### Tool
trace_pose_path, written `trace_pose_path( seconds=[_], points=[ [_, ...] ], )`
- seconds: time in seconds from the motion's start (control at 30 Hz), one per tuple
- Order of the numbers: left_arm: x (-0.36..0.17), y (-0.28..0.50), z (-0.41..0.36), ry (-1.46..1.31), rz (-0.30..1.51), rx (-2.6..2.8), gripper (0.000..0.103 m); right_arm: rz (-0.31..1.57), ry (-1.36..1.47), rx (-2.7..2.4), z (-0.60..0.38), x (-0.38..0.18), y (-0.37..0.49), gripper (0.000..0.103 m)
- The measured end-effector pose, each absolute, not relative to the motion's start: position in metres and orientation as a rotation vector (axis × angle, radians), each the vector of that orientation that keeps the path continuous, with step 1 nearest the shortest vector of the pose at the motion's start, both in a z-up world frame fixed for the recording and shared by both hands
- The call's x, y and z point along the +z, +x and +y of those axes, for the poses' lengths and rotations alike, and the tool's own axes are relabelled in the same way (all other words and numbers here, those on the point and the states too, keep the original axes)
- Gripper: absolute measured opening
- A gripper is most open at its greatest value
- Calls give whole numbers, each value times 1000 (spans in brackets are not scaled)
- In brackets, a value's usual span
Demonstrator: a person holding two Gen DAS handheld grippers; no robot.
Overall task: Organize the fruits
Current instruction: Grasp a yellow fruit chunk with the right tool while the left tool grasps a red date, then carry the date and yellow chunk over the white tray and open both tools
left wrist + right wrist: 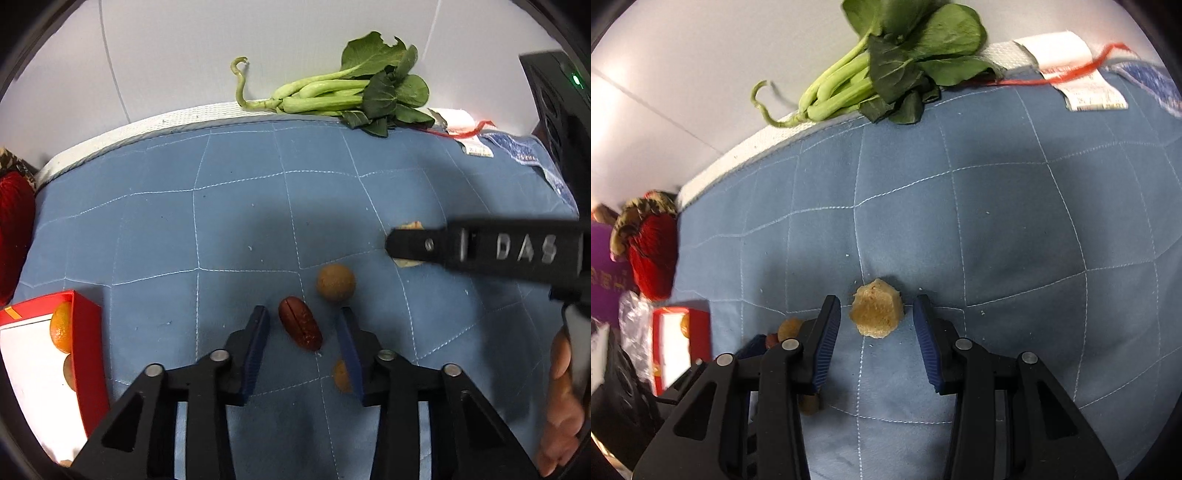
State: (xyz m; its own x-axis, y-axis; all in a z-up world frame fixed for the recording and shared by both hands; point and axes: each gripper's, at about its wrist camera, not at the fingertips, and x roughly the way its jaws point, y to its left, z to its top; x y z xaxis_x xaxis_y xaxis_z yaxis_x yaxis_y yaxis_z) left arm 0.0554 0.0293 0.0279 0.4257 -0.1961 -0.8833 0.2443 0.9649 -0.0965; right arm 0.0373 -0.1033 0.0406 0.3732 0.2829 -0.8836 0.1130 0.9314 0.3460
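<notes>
A dark red date (300,328) lies on the blue quilted mat (240,221) between the open fingers of my left gripper (301,325). A round tan fruit (335,282) sits just beyond it, and a small orange fruit (341,376) lies by the right finger. My right gripper (876,314) is open around a pale, rough tan lump (876,313) on the mat (997,221). In the left wrist view that gripper (397,245) enters from the right over the lump (408,263). A red and white box (55,369) at the left holds an orange (62,326) and a brown fruit.
A bunch of leafy greens (351,92) lies at the mat's far edge, also in the right wrist view (886,66). A white label with red string (1082,74) lies at the far right. A red tasselled object (650,251) sits off the left edge. A black device (557,103) stands far right.
</notes>
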Motion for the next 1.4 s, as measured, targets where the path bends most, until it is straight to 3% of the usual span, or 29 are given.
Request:
trace_pose_path(
  seconds=[0.1,0.23,0.63,1.4],
  points=[
    [27,59,33,18,1096,-267,25,1193,375,106,-103,38,36,29],
    [26,57,32,34,1088,-258,16,1191,373,106,-102,40,35,28],
    [58,37,50,28,1025,-221,16,1200,460,213,-92,53,25,28],
    [126,-78,176,27,776,322,16,1032,334,691,54,88,-31,28]
  ],
)
